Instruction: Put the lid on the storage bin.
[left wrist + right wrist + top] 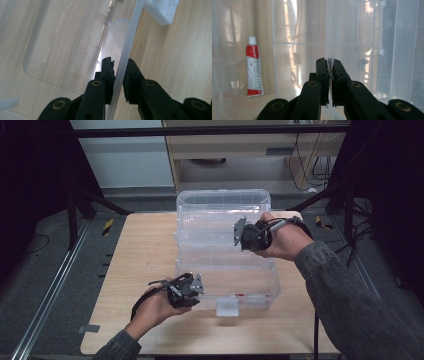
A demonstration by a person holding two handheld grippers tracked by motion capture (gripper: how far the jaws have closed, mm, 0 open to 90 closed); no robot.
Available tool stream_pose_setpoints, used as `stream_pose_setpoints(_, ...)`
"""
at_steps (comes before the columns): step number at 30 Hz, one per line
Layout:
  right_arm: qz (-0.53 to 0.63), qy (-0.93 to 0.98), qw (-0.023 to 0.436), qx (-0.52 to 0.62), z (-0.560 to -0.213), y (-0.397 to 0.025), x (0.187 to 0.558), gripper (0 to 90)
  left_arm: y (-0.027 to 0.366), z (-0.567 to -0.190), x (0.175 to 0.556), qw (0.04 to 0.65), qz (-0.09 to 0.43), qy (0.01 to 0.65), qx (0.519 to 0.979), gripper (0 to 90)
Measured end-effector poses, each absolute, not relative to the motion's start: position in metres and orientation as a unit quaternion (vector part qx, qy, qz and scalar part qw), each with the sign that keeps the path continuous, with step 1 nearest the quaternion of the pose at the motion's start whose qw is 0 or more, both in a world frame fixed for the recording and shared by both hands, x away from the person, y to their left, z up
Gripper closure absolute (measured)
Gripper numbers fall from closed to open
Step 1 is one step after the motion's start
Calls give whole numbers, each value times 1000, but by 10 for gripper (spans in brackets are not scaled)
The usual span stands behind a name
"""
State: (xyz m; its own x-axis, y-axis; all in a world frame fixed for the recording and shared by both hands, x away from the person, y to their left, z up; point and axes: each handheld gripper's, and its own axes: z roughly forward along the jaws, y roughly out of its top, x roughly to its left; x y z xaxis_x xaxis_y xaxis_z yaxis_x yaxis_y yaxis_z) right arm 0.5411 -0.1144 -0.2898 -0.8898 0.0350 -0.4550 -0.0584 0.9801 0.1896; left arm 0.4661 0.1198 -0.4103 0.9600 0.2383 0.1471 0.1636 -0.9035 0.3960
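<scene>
A clear plastic storage box (227,270) stands on the wooden table (140,255), its long axis running away from the person, from the near edge of the table toward the far one. Its clear lid (223,205) is swung up and back at the far end of the box, standing roughly upright with its inner face toward the person. A small latch tab (227,307) sticks out from the near wall of the box, low down. The left gripper (187,290) is at the near left corner of the box; in the left gripper view its two black jaws stand on either side of the thin translucent rim of the box (126,52), one inside and one outside, close against the wall with only the plastic between them, so they appear to pinch it. The right gripper (242,234) is over the far right part of the box, just in front of the lid; in the right gripper view its jaws are drawn almost together on a thin clear plastic edge (329,37) that runs up between them. Behind that plastic, a red and white tube (254,71) lies inside the box with its white cap pointing away from the right gripper.
</scene>
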Motion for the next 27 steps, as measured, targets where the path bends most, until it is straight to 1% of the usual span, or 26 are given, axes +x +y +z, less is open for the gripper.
stream_pose_setpoints(15, 121, 963, 240, -8, -295, -120, 524, 863, 120, -411, 466, 194, 100, 102, 971, 789)
stream_pose_setpoints(16, 122, 963, 240, -8, -295, -121, 523, 863, 120, -412, 462, 198, 91, 129, 968, 789)
stream_pose_setpoints(21, 129, 963, 238, -7, -298, -124, 517, 861, 120, -412, 462, 197, 92, 129, 968, 788)
stream_pose_setpoints(22, 131, 962, 237, -9, -298, -124, 516, 861, 120, -410, 466, 193, 101, 102, 971, 787)
stream_pose_setpoints(23, 132, 963, 236, -6, -298, -125, 515, 859, 120, -411, 463, 195, 95, 119, 969, 787)
stream_pose_setpoints(24, 132, 963, 237, -6, -299, -125, 515, 858, 120, -410, 465, 193, 102, 104, 970, 786)
stream_pose_setpoints(27, 134, 962, 239, -2, -299, -128, 517, 851, 120, -411, 464, 192, 105, 107, 970, 782)
